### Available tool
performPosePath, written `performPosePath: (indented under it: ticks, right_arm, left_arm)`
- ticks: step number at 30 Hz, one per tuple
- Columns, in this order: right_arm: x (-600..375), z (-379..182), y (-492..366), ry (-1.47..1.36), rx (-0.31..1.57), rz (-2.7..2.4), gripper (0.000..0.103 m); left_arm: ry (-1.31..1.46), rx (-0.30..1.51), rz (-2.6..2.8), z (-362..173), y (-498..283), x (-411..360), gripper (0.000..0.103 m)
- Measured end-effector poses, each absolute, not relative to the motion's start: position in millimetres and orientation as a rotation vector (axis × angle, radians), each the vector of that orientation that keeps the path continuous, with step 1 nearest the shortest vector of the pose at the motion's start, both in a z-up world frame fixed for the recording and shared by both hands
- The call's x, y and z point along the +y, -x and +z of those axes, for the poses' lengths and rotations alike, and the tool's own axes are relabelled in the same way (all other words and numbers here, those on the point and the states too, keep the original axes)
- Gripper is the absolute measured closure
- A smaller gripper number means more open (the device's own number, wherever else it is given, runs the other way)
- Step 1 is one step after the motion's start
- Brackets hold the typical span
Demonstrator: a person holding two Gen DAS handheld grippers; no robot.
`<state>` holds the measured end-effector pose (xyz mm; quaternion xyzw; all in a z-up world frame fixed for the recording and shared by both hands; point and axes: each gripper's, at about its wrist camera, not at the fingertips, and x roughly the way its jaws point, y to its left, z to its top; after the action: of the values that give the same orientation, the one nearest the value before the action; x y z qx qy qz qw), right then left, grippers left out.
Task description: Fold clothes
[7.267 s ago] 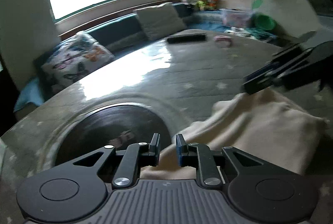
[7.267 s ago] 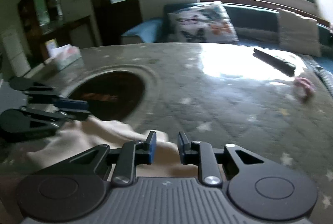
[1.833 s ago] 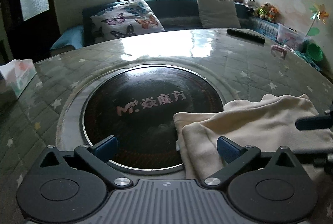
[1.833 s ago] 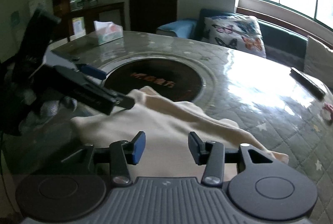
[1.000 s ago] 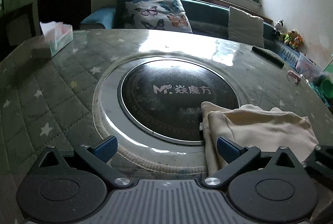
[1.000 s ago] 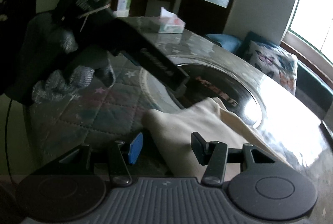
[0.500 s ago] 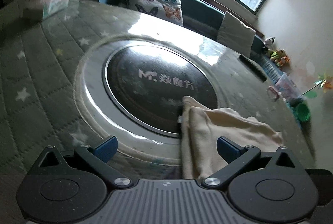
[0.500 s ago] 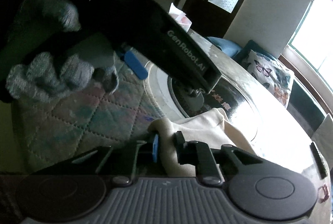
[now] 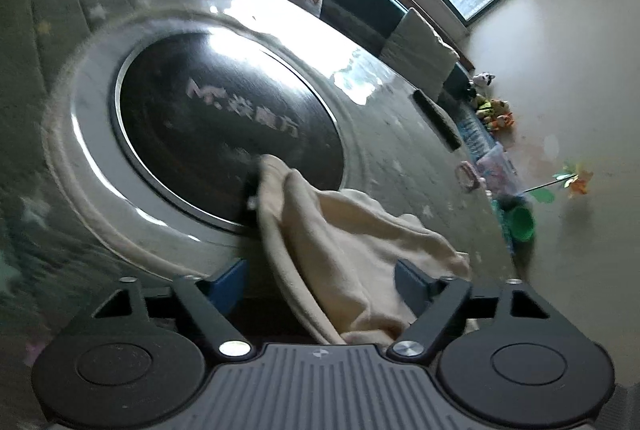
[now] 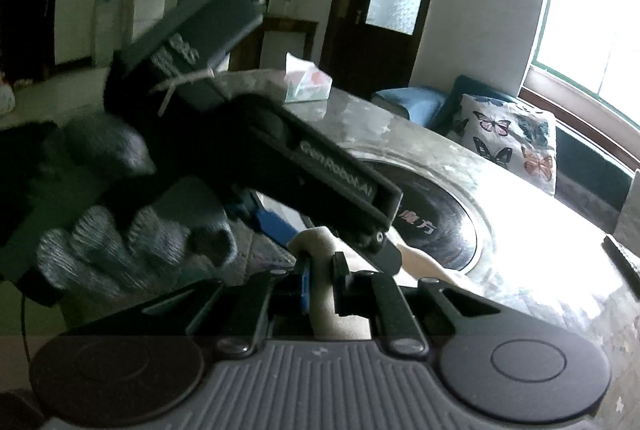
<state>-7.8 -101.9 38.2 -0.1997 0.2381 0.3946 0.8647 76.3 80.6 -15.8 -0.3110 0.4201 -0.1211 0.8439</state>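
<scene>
A cream garment (image 9: pixel 344 242) lies folded on the round table, one corner over the dark centre disc (image 9: pixel 224 126). My left gripper (image 9: pixel 322 276) is open, its jaws wide on either side of the cloth's near edge. My right gripper (image 10: pixel 320 282) is shut on a fold of the cream garment (image 10: pixel 320 294) that stands up between the jaws. The left gripper's body (image 10: pixel 304 170) and the gloved hand (image 10: pixel 120 226) holding it fill the left of the right wrist view, just above my right gripper.
A tissue box (image 10: pixel 306 82) stands at the table's far edge. A dark remote (image 9: pixel 436 118) and a small pink object (image 9: pixel 468 176) lie on the far side. A butterfly cushion (image 10: pixel 508 142) sits on the sofa under the window.
My left gripper has tilted and moved closer over the garment's near edge, still open. My right gripper stays shut on the fold, and the left gripper has moved nearer to it.
</scene>
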Motion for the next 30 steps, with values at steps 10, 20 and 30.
performPosePath:
  ticks: [10, 20, 30]
  right_arm:
    - [-123, 39, 12, 0.368, 0.518, 0.861, 0.093]
    - [-178, 40, -21, 0.233, 0.584, 0.703, 0.088]
    - [-241, 5, -79, 0.100, 0.709, 0.432, 0.088]
  left_arm:
    - [0.735, 0.912, -0.272, -29, -82, 82, 0.084]
    - [0.715, 0.911, -0.250, -31, -81, 82, 0.084]
    - [0.672, 0.907, -0.231, -29, -81, 75, 0.084]
